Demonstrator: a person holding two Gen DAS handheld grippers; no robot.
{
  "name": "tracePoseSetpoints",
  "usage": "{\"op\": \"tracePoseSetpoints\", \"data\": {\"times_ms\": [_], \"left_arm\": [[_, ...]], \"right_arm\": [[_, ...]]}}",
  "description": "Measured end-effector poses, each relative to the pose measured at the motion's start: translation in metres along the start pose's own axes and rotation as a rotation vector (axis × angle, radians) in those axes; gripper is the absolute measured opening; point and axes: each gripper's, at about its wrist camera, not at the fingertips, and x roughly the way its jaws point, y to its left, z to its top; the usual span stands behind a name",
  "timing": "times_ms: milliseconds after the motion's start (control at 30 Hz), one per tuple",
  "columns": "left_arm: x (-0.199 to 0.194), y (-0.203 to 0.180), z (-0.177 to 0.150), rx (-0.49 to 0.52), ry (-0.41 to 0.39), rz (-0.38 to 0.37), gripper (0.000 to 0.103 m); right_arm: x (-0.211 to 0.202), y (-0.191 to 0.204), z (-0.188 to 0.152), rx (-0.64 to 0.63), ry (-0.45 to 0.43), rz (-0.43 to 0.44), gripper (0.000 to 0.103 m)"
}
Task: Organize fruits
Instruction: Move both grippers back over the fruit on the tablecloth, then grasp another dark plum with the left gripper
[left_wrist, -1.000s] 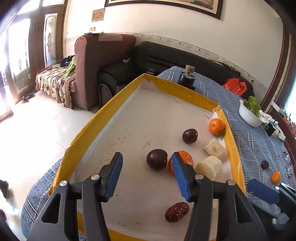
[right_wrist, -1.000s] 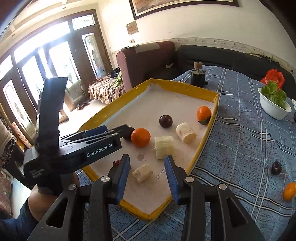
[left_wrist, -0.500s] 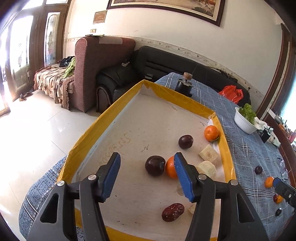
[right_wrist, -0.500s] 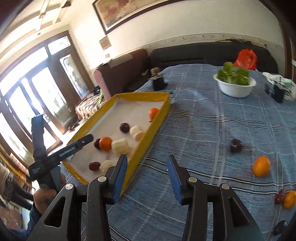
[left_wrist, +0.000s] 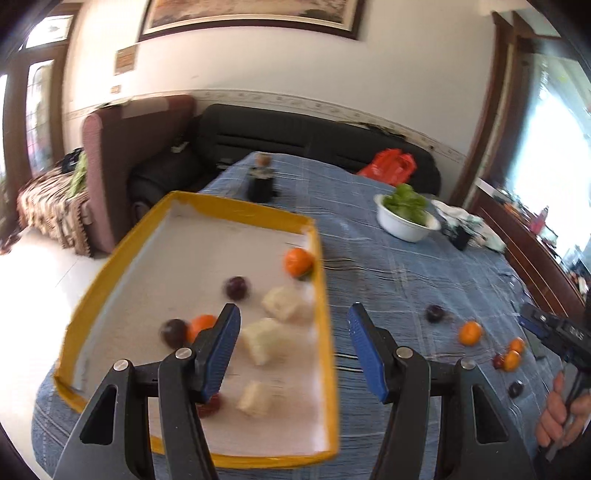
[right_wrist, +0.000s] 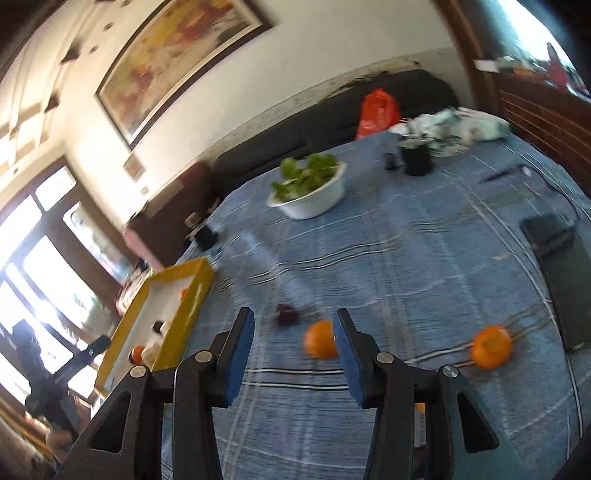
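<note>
A yellow-rimmed tray (left_wrist: 325, 295) holds two oranges (left_wrist: 298, 261), two dark plums (left_wrist: 236, 288), white fruit chunks (left_wrist: 288, 302) and a red date (left_wrist: 210, 404). My left gripper (left_wrist: 293, 314) hovers open and empty over the tray's right rim. Loose on the blue cloth lie a dark plum (right_wrist: 287, 314), an orange (right_wrist: 320, 344) and a second orange (right_wrist: 492, 347). My right gripper (right_wrist: 293, 317) is open above the cloth with nothing between its pads. The near orange lies just beyond it, partly hidden by the right finger. Both views are motion-blurred.
A white bowl of greens (right_wrist: 310, 195), a black cup (right_wrist: 416, 158), a corked dark bottle (left_wrist: 261, 181) and a red bag (left_wrist: 388, 166) stand farther back. A flat black device (right_wrist: 561, 266) lies at the right. Small fruits (left_wrist: 513, 354) sit near a hand (left_wrist: 557, 417).
My left gripper swung right, from over the tray's middle to its right rim, and spread slightly. My right gripper left the tray, rolled, and swung right over the loose fruit.
</note>
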Motion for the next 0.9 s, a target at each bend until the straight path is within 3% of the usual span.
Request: {"op": "tracePoseSetpoints", "data": {"times_ms": [267,567,700,833,900], "left_arm": [[0.045,-0.096,0.0,0.132,0.172,-0.211,0.062],[0.133,-0.17,0.004,0.2,0.344,-0.263,0.053],[0.163,-0.181,-0.002,0.227,0.38,-0.206,0.053],[0.176,-0.183,-0.008,0.233,0.392,-0.199,0.028],[0.177,-0.18,-0.011,0.225,0.385,-0.213,0.027]], "right_arm": [[0.007,-0.017,-0.003,0.031,0.021,-0.003,0.051],[0.006,-0.022,-0.006,0.043,0.008,0.017,0.051],[0.006,-0.022,-0.006,0.044,0.01,0.034,0.051],[0.006,-0.021,-0.006,0.039,0.014,0.045,0.051],[0.006,-0.02,-0.006,0.034,0.015,0.045,0.051]]}}
